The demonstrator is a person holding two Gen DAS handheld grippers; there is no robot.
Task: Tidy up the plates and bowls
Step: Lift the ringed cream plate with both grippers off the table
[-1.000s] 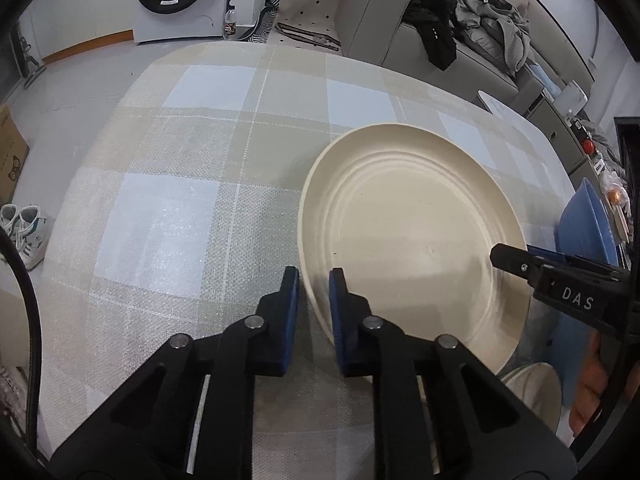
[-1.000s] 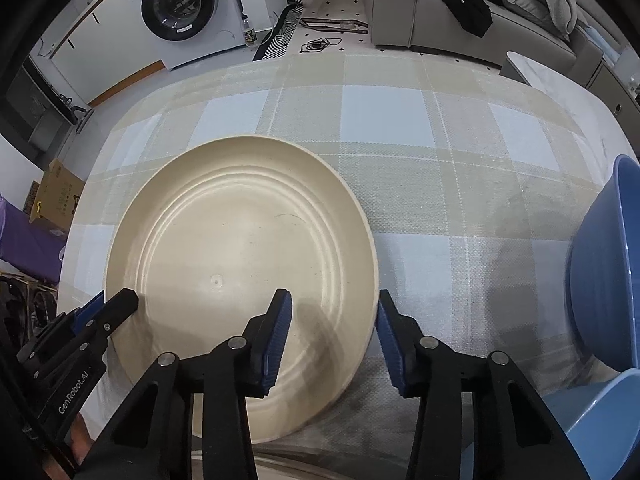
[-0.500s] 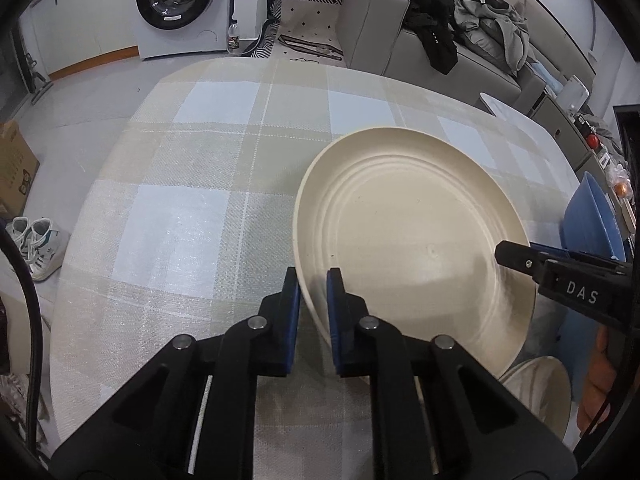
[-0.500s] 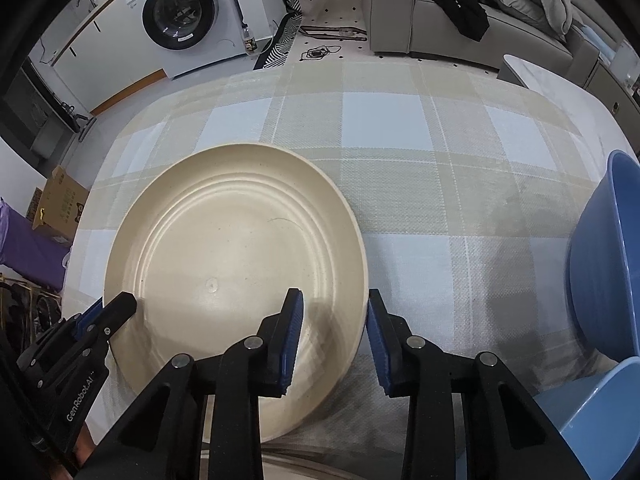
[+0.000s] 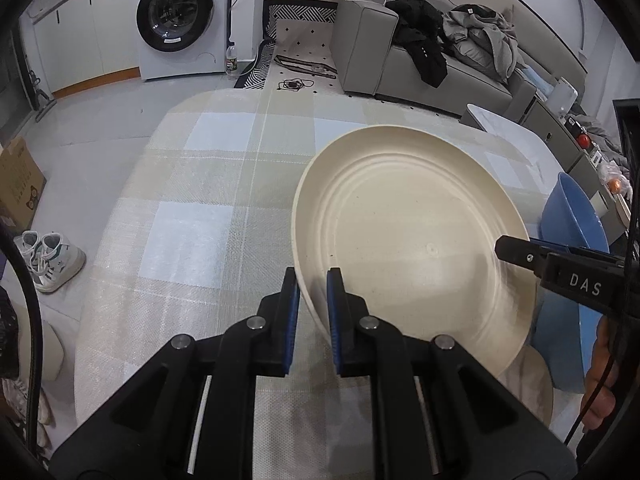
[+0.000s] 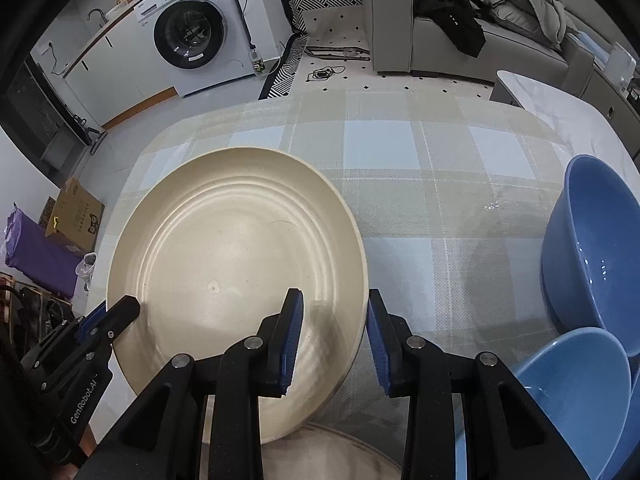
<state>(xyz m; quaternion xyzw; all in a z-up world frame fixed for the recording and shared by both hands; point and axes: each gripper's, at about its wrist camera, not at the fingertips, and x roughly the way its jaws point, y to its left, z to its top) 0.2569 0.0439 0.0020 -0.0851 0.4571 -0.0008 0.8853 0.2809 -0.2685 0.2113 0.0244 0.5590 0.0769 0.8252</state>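
A large cream plate [image 5: 404, 236] is lifted and tilted above the checked tablecloth. My left gripper [image 5: 311, 292] is shut on its left rim. It also shows in the right wrist view [image 6: 236, 256]. My right gripper [image 6: 334, 330] straddles the plate's right rim with its jaws apart, not pinching. Two blue bowls [image 6: 596, 248] [image 6: 568, 380] stand at the right. Another cream plate [image 6: 320, 452] lies on the table under the lifted one, mostly hidden.
The table [image 5: 200, 200] carries a beige and white checked cloth. Beyond its far edge are a washing machine [image 5: 176, 20] and a grey sofa [image 5: 400, 48] with clothes. Shoes [image 5: 48, 256] and a cardboard box [image 5: 16, 184] lie on the floor at the left.
The cream plate has risen higher off the table in my left gripper. My right gripper's jaws narrowed around the plate's rim, then stayed apart.
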